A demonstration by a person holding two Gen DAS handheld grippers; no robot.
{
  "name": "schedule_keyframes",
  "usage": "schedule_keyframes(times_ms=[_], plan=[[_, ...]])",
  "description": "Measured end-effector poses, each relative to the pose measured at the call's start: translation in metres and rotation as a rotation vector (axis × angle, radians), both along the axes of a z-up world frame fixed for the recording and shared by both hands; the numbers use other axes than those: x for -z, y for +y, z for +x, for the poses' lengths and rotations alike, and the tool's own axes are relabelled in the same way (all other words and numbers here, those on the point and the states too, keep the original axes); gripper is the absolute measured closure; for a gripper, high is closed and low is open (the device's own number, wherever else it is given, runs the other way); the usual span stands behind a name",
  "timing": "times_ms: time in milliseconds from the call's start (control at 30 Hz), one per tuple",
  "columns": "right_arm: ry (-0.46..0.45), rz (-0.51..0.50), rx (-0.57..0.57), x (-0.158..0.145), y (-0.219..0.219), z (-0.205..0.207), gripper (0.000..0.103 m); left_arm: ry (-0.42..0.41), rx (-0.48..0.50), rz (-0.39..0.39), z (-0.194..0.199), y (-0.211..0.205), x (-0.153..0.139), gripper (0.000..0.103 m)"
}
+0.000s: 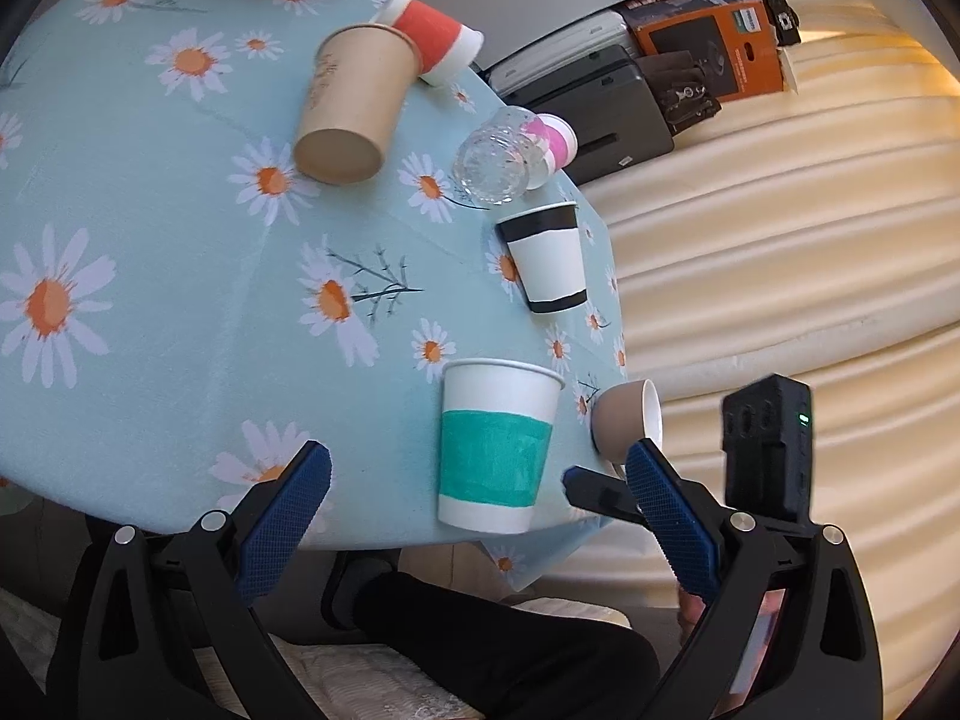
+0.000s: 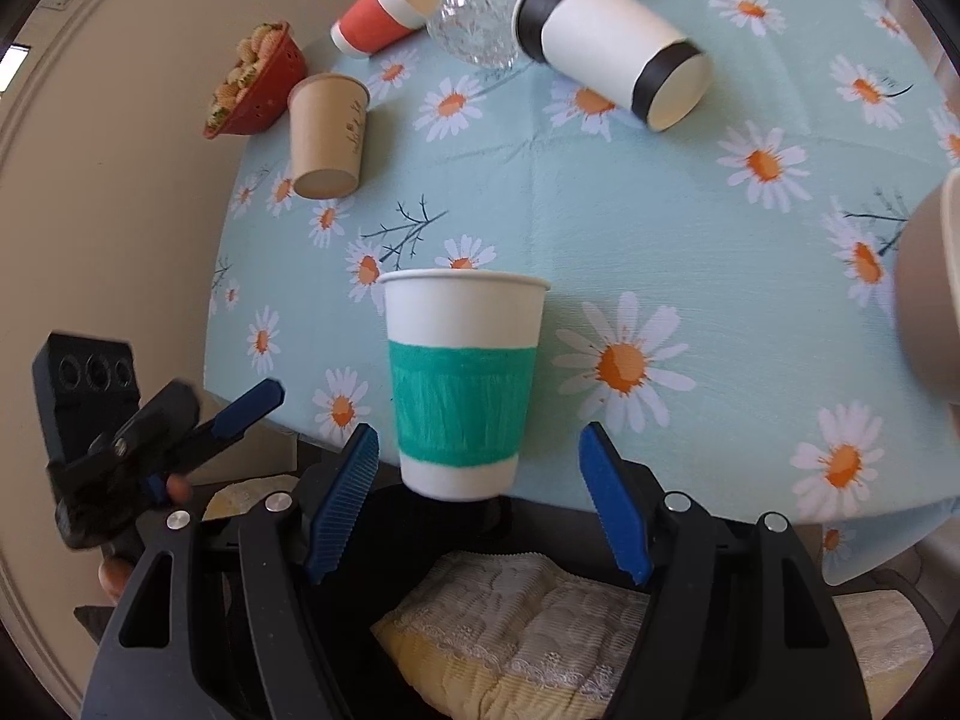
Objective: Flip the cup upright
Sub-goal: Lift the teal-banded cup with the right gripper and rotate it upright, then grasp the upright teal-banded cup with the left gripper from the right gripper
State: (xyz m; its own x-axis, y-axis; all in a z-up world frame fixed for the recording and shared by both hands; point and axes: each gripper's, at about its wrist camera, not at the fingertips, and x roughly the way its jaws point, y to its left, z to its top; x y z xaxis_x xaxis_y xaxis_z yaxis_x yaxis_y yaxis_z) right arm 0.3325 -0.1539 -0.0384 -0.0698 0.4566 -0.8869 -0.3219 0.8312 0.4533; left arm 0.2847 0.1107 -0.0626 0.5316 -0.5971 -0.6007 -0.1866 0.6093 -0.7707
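The green-banded cup [image 2: 465,384] stands at the near edge of the surface [image 2: 690,198], rim up, its long axis vertical, directly ahead of the right tongs [image 2: 480,498]. Those tongs are spread wide, one ribbed blue pad on either side of the cup's base, neither touching it. This cup looks done, so the next candidate is judged to be one lying on its side.

The nearest of these is the white cup with black bands [image 2: 612,54], far and slightly right of the right tongs, its axis slanting across the surface with the bottom end facing near-right. A plain brown cup [image 2: 327,132] lies far left, bottom end toward the camera. A red-banded cup [image 2: 384,12] lies beyond it.

The left tongs [image 1: 480,480] are also wide and hold nothing, hovering off the near edge with the green cup between the pads in view.

All are tapered paper cups, smooth-walled, light, easily crushed. A faceted clear glass [image 2: 474,24] sits among them. The cloth is pale blue with daisies, slightly creased.
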Motion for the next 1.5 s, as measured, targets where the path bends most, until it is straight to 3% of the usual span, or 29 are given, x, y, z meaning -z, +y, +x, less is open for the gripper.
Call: schedule_keyframes(times_ms=[233, 433, 700, 900, 1167, 1500], plan=[[-0.082, 0.0, 0.045, -0.025, -0.038, -0.018, 0.034, 0.078, 0.112, 0.136, 0.027, -0.043, -0.004, 0.008], [-0.104, 0.024, 0.096, -0.018, -0.078, -0.041, 0.034, 0.115, 0.178, 0.229, 0.049, -0.076, -0.001, 0.008], [-0.004, 0.129, 0.103, 0.011, -0.093, -0.051, 0.034, 0.176, 0.212, 0.405, 0.068, -0.105, 0.012, 0.008], [0.015, 0.185, 0.097, 0.016, -0.092, -0.052, 0.034, 0.225, 0.215, 0.457, 0.074, -0.114, 0.026, 0.025], [0.038, 0.191, 0.075, 0.024, -0.09, -0.057, 0.034, 0.245, 0.211, 0.509, 0.079, -0.123, 0.032, 0.038], [0.031, 0.19, 0.078, 0.021, -0.091, -0.058, 0.034, 0.231, 0.196, 0.499, 0.074, -0.122, 0.032, 0.039]])
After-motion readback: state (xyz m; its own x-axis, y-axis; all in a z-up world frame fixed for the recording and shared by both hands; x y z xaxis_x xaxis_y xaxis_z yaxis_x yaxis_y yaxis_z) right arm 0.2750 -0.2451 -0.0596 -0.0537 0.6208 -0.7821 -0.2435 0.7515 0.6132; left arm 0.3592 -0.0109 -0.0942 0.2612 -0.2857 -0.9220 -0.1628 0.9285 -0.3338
